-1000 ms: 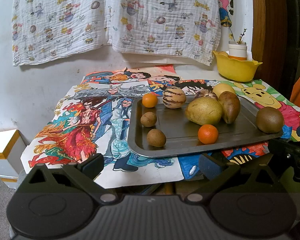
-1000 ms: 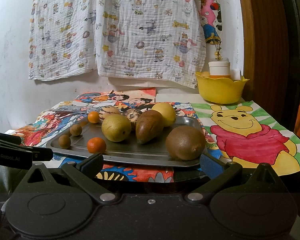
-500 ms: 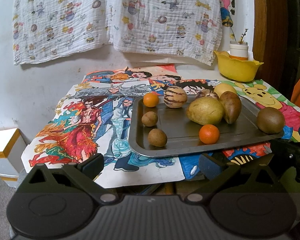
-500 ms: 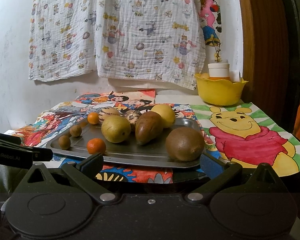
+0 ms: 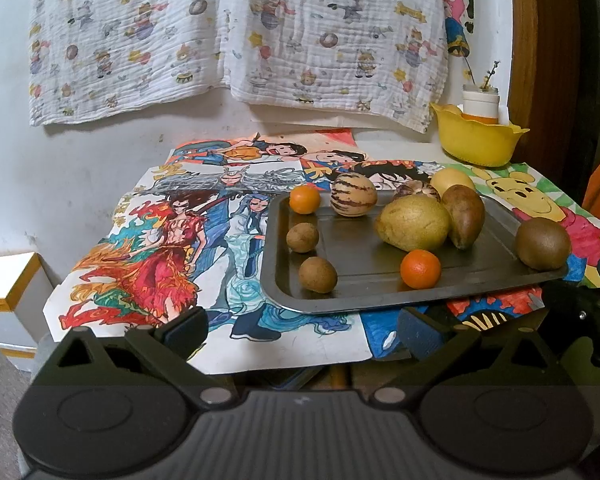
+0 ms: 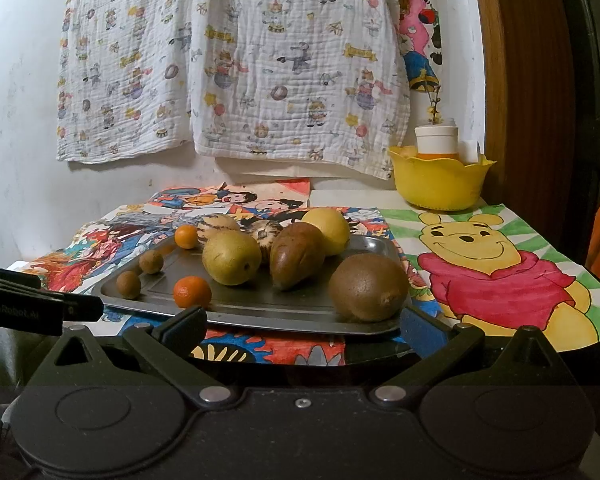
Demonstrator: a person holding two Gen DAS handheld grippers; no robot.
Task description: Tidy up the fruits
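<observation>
Right wrist view showed both grippers spread, empty: right gripper (image 6: 302, 326) should probably straddle the kiwi (image 6: 367, 287) squarely (it rolls); left gripper (image 5: 302, 330) hung short of the tray (image 5: 364, 300).

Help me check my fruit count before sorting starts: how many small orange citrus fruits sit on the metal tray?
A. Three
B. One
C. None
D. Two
D: one orange citrus fruit sits at the far left corner of the metal tray and a second near its front edge; the other fruits are brown, yellow-green or striped.
</observation>
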